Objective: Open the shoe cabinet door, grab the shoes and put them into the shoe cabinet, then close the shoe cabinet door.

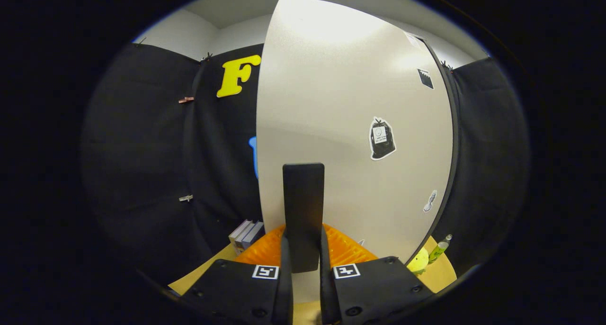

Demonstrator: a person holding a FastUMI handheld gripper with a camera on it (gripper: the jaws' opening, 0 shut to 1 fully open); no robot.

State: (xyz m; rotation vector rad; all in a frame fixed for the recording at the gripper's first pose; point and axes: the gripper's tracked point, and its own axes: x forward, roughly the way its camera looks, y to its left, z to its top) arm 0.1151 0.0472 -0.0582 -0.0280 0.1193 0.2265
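I have the gripper [303, 268] right against the cabinet door [350, 102], its two fingers closed on the door handle [303, 211], which rises toward 12 o'clock between them. The door stands dead ahead and swung edge-toward me. Behind the handle's base, low against the door, lies a ribbed basket [345, 249]. At 10 o'clock sit some books [245, 234] on the tabletop [438, 273]; at 2 o'clock a bottle [440, 249] stands beside a round object [418, 262].

A makeshift recording booth rather than a lived-in home: black cloth [142, 164] clipped up as walls under a plain white ceiling [246, 7], a pale cabinet door [350, 102] bearing stickers, and books [246, 234] stacked on the floor
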